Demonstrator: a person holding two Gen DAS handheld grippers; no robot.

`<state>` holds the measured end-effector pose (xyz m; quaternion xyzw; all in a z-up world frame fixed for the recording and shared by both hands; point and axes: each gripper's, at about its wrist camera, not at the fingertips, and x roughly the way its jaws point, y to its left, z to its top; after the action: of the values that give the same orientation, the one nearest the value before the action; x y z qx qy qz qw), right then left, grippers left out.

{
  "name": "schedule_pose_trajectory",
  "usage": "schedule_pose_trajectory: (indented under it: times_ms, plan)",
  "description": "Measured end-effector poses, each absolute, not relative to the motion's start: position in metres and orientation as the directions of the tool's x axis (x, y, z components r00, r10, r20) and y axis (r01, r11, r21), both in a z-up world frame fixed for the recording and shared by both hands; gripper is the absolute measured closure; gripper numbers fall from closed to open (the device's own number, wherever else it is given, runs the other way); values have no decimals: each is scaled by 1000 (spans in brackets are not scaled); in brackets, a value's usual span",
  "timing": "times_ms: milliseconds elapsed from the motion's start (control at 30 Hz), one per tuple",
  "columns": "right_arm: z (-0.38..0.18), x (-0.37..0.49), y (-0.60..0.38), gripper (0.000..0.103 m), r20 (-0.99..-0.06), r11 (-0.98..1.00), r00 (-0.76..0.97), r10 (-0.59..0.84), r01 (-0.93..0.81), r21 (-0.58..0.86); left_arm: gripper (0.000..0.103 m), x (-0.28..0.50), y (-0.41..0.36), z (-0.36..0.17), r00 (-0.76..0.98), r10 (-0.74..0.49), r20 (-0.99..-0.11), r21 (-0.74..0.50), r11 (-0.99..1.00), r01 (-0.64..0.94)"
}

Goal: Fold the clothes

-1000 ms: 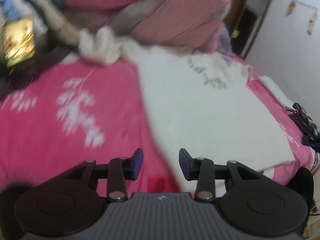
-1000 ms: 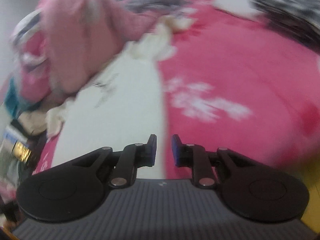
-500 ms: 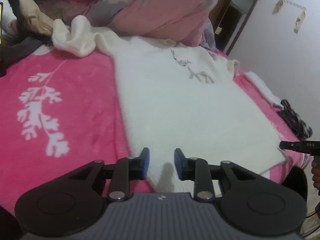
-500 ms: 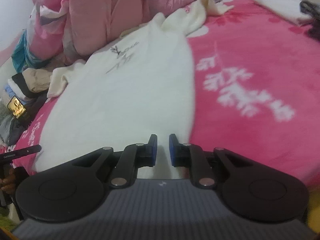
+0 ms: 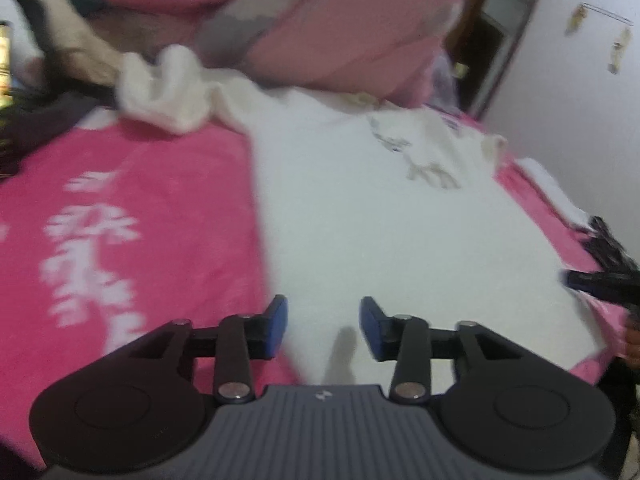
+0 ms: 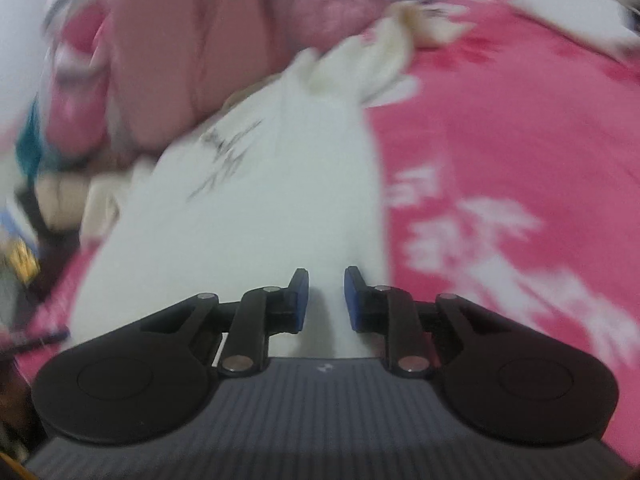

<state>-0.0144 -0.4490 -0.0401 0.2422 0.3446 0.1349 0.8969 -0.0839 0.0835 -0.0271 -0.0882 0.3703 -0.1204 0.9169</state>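
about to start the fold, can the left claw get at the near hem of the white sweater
Probably yes: the left claw, its jaws opening and empty, hangs right over the white sweater near its hem, with nothing lying between them.

Bed w/ pink blanket (image 5: pixel 140 184), white leaf print. White sweater (image 5: pixel 380 232) flat on it; pink quilt (image 5: pixel 320 20) heaped behind.

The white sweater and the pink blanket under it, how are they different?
The white sweater is plain with a small dark drawing on its chest; the pink blanket has big white leafy prints. The sweater lies on top; the blanket spreads wider beneath it. Both look soft.
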Motion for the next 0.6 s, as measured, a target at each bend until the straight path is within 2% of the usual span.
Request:
schedule_pose_trajectory:
  times_ms: [33,67,100,200,367,433,533,600]
  plan:
    - [-40,-22,-460,74,-533,811,736,417,-36,584,45,-86,86,-26,699,-271,-661,-237,960,148]
    - [-42,-26,-465,56,-531,783,735,422,0,622,45,-87,89,-27,690,-284,-666,-254,956,148]
    - [-44,-29,-469,52,-542,768,723,430,23,640,45,-87,91,-30,672,-313,-671,-292,945,148]
    - [-55,-34,-466,52,-574,759,683,451,46,650,45,-88,96,-39,623,-395,-676,-396,907,145]
    - [-55,-52,-450,52,-590,759,644,487,23,651,47,-103,101,-47,627,-435,-646,-480,871,108]
    - [-57,-60,-444,54,-585,743,621,522,6,669,53,-108,100,-49,627,-439,-643,-492,865,101]
    - [-58,-67,-437,67,-591,752,614,523,-6,659,57,-113,93,-50,626,-428,-652,-472,875,108]
    - [-62,-67,-438,86,-585,729,607,538,12,684,63,-115,80,-48,630,-393,-669,-412,903,126]
